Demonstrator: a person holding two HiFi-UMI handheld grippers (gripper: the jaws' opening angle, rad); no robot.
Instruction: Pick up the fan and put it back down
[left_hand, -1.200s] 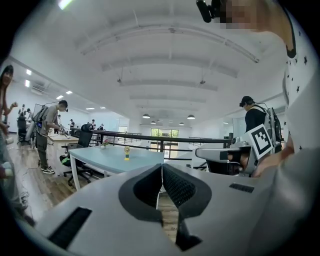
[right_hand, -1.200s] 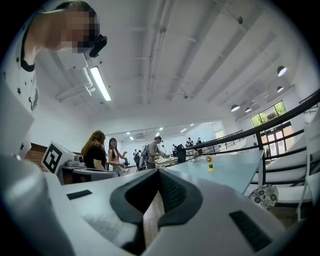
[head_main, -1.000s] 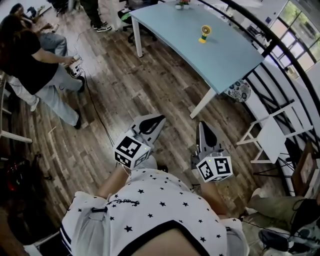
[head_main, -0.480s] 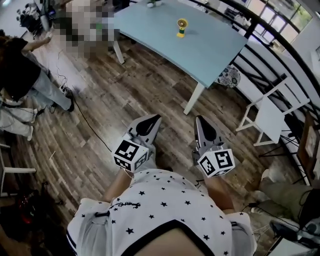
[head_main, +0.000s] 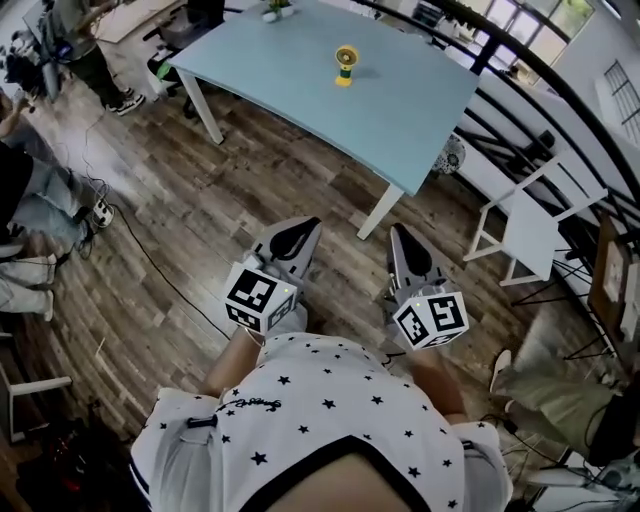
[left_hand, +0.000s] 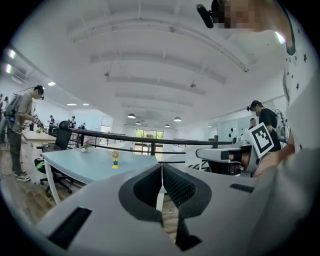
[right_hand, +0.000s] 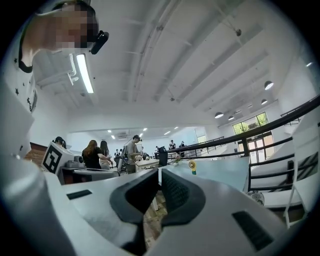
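A small yellow and green fan (head_main: 346, 64) stands upright on the light blue table (head_main: 410, 105), far ahead of both grippers. My left gripper (head_main: 306, 228) and right gripper (head_main: 399, 233) are held side by side at waist height over the wooden floor, pointing toward the table. Both are shut with nothing between the jaws. In the left gripper view the fan (left_hand: 115, 159) shows left of the shut left gripper (left_hand: 161, 168). The right gripper view has the fan (right_hand: 192, 166) just right of the shut right gripper (right_hand: 159, 173).
A white chair (head_main: 525, 235) stands right of the table by a black railing (head_main: 560, 95). A small plant pot (head_main: 275, 10) sits at the table's far end. People (head_main: 30, 200) are at the left, with a cable (head_main: 150, 262) across the floor. A person (head_main: 560, 400) sits at lower right.
I have walked toward the table: it and the fan now sit nearer and further left in the head view. Both grippers travelled along, still shut.
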